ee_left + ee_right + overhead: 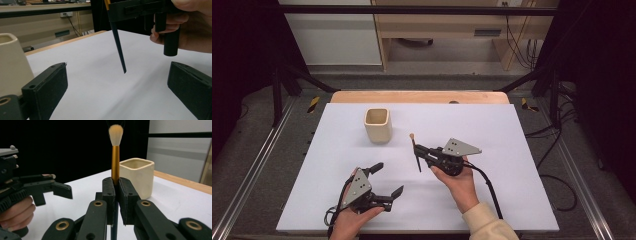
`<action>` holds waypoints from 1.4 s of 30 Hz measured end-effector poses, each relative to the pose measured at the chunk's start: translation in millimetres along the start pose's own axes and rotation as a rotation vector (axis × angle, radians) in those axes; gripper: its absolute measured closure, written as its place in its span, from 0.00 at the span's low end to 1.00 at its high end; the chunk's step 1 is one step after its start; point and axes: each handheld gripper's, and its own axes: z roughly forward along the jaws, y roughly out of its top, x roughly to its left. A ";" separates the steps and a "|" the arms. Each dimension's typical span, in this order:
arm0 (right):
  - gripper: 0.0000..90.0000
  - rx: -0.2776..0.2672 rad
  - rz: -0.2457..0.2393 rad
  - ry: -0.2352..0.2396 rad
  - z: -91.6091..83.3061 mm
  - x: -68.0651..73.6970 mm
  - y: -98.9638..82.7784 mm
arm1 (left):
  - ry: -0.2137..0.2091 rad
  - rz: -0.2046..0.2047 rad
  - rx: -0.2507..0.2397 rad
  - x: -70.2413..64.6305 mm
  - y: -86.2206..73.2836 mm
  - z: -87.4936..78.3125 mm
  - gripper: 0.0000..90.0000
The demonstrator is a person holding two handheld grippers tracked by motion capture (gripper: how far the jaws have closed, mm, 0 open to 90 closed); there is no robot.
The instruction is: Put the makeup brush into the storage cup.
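On the high view, the left tongs [388, 181] sit low at the counter's [512, 150] near left, held in the person's left hand [354, 220], jaws spread wide with nothing between them. The left gripper view confirms this: two black jaws stand far apart over bare white surface, and the cup [11, 62] lies at the far left edge of that view. On the high view the cup [378, 125], cream and square-mouthed, stands upright toward the rear of the counter, left of centre, apart from both tongs. To its right, the brush [415, 152] is gripped by the right tongs [418, 150], which are held in the right hand [459, 182] near the counter's centre. The right gripper view shows those jaws closed on the brush [115, 162] at its gold ferrule, bristles up, dark handle pointing down. In the left gripper view the handle tip [124, 71] hangs above the surface, not touching it.
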 end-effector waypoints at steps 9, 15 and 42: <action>0.93 -0.035 0.022 0.029 -0.1 4.1 3.4 | -0.024 0.030 -0.024 -4.9 1.2 14.0 0.21; 0.93 -0.026 0.008 0.049 5.3 10.5 2.2 | -0.037 0.024 -0.011 -3.0 0.6 16.6 0.34; 0.93 0.011 -0.011 0.142 24.2 41.2 -6.1 | -0.052 -0.111 -0.009 8.3 1.7 5.7 0.73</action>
